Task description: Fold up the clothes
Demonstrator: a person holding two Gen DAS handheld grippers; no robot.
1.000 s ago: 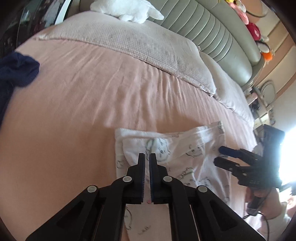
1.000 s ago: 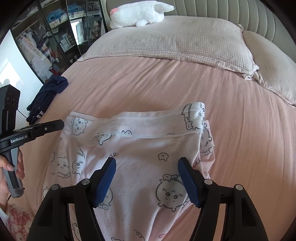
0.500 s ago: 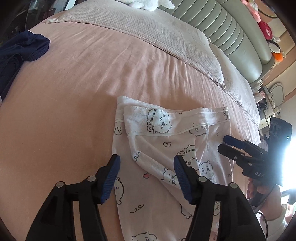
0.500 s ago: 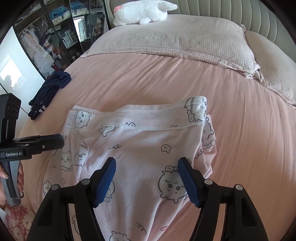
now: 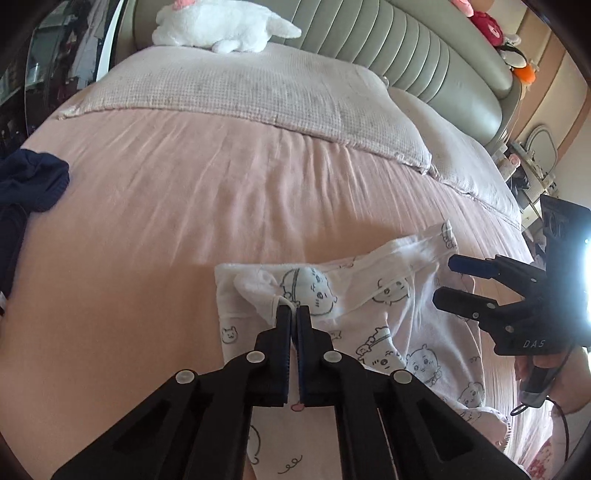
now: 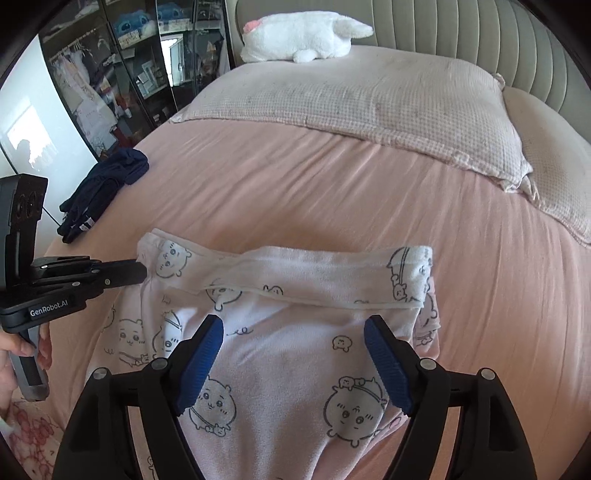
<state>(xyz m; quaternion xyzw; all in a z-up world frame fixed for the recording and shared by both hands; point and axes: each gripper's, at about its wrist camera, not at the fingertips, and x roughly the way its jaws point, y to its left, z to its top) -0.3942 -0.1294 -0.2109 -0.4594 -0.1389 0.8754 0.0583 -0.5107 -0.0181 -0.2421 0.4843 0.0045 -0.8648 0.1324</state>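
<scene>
White pants printed with cartoon animals [image 5: 388,325] [image 6: 295,369] lie on the pink bed sheet [image 5: 221,184], waistband towards the pillows. My left gripper [image 5: 293,310] is shut on a raised fold at the waistband's left corner; from the right wrist view its tips [image 6: 142,271] meet that corner. My right gripper [image 6: 293,325] hovers over the middle of the pants just below the waistband. Its jaws are opening, and cloth lies under them but none is pinched. In the left wrist view the right gripper [image 5: 445,278] stands by the waistband's right end.
A dark navy garment [image 5: 33,181] [image 6: 107,184] lies at the bed's left edge. Checked pillows [image 5: 258,92] [image 6: 369,96] and a white plush toy [image 5: 221,26] [image 6: 306,33] sit by the padded headboard. A glass cabinet [image 6: 110,74] stands to the left.
My left gripper went from shut to open half a second ago, then closed on the waistband's left corner. The right jaws have spread a little wider.
</scene>
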